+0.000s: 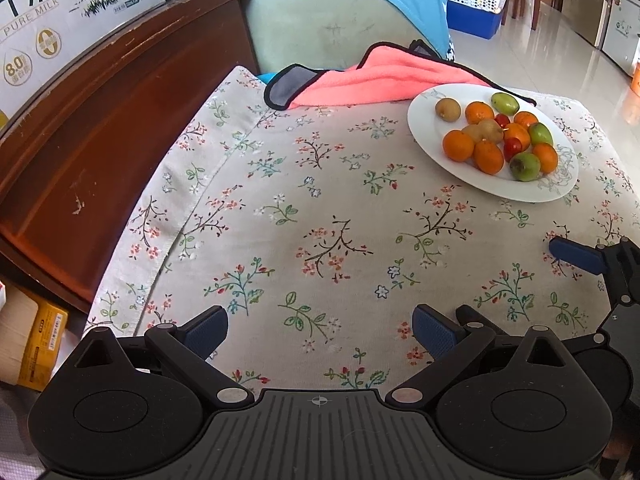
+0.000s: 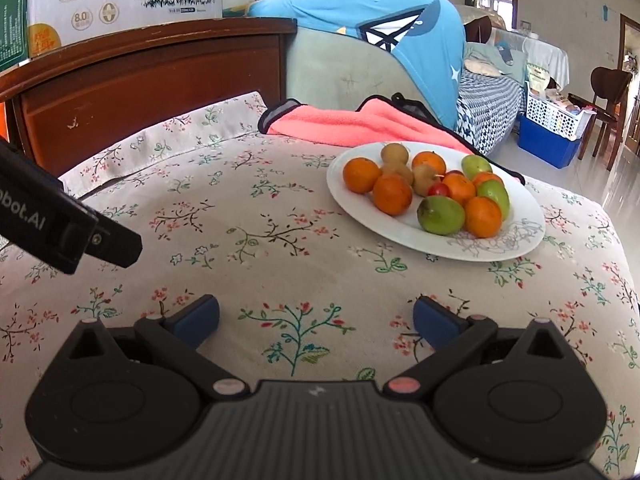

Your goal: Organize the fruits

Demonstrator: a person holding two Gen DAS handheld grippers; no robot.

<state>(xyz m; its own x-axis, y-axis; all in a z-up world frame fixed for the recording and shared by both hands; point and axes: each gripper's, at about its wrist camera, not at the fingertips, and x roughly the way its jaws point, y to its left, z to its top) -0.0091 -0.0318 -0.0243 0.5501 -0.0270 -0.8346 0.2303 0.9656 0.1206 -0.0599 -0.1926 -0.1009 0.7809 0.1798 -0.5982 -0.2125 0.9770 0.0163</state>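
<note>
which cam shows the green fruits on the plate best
The right wrist view: the plate sits nearer, and three green fruits, such as the front one, appear large and clear. The left wrist view shows the same plate farther off, its green fruits smaller.
</note>
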